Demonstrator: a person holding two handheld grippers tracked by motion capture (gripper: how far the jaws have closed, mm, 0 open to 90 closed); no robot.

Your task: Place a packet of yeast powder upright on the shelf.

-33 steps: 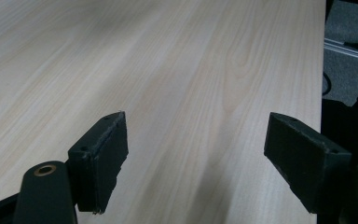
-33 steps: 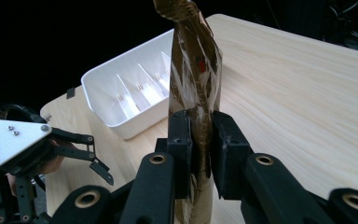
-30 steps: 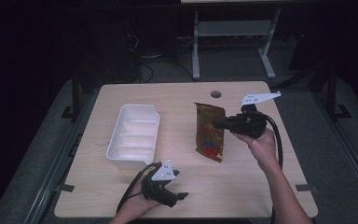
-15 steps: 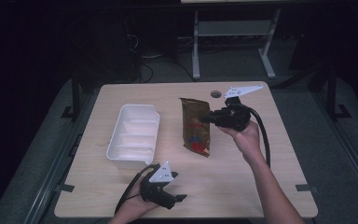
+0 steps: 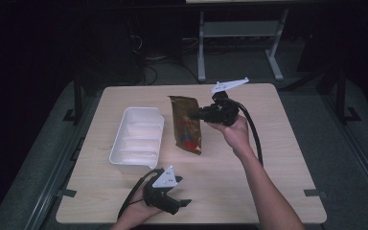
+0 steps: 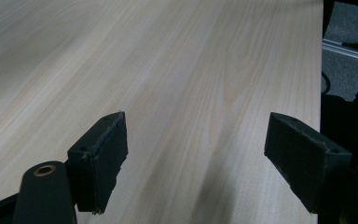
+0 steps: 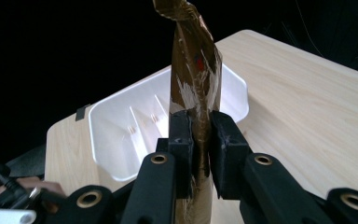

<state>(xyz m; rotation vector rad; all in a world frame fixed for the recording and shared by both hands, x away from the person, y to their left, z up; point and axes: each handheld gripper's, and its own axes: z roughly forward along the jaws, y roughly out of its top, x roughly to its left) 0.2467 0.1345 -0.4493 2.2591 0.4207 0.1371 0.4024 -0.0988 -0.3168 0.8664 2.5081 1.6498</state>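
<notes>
Two grippers are at work over the wooden table [image 5: 278, 158]. The right gripper [image 5: 197, 115] pinches a brown snack bag [image 5: 187, 123] by its right edge, its jaws nearly together with only the thin foil between the pads. The bag hangs lifted above the middle of the table, just right of the white divided tray [image 5: 138, 138], its long side running from far to near.

From the right gripper view, the bag [image 7: 196, 79] rises edge-on between the two black pads [image 7: 181, 140], crumpled and twisted at its top, with a speck of red print on it. Behind it the tray [image 7: 121, 121] shows its inner ribs, a detail that the high view gives only faintly. The high view, in turn, shows the bag's flat printed face.

The left gripper [image 5: 184, 203] lies at the near edge of the table, near the tray's near end, its jaws spread wide and pointing right. From the left gripper view, the gripper [image 6: 196, 163] has bare wood grain between its pads [image 6: 103, 154] and touches nothing.

The right forearm reaches in from the near right, wrist bent so that the gripper points left at a level angle, cable looping down along the arm. The left hand [image 5: 141, 211] rests low, close to the near edge.
</notes>
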